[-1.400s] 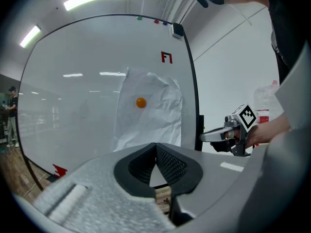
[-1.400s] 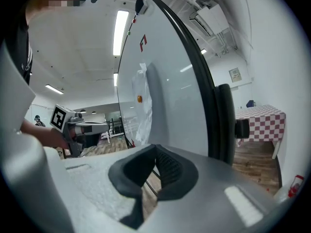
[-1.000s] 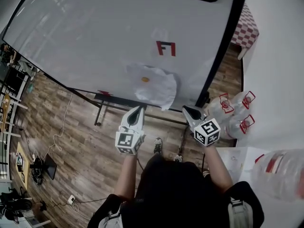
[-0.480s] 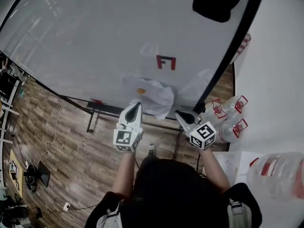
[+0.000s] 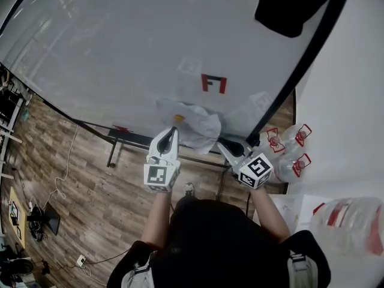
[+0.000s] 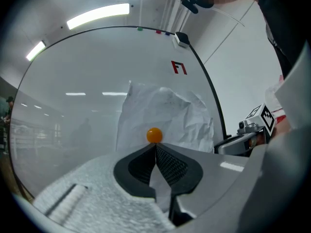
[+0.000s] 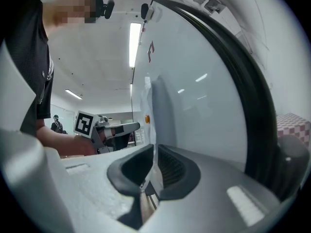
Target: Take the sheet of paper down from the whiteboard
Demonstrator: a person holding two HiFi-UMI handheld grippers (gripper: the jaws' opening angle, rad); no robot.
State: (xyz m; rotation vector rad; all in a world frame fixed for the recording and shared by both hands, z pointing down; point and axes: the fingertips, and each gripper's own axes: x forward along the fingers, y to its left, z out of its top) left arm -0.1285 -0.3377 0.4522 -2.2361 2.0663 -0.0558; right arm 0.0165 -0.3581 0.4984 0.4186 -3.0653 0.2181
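Note:
A crumpled white sheet of paper [image 5: 195, 123] hangs on the whiteboard [image 5: 120, 47] under a small orange magnet [image 5: 179, 118]. My left gripper [image 5: 172, 131] is shut on the sheet's lower part, its tips just below the orange magnet [image 6: 154, 135], with the paper [image 6: 167, 113] rising behind. My right gripper [image 5: 223, 144] is level with it, shut on the sheet's right edge, and the paper [image 7: 149, 110] runs edge-on down into its jaws. The left gripper [image 7: 114, 130] shows across from it. The sheet's bottom edge is hidden behind both grippers.
A red and black mark [image 5: 214, 83] sits on the board above the paper. A black cloth [image 5: 291, 5] hangs over the board's black frame [image 5: 303, 65]. Water jugs [image 5: 287, 152] stand on the wood floor at the right, and a big jug [image 5: 351, 227] is nearer.
Both grippers have moved up and in toward the board together. The sheet between them looks more bunched, and its lower part stands out from the board.

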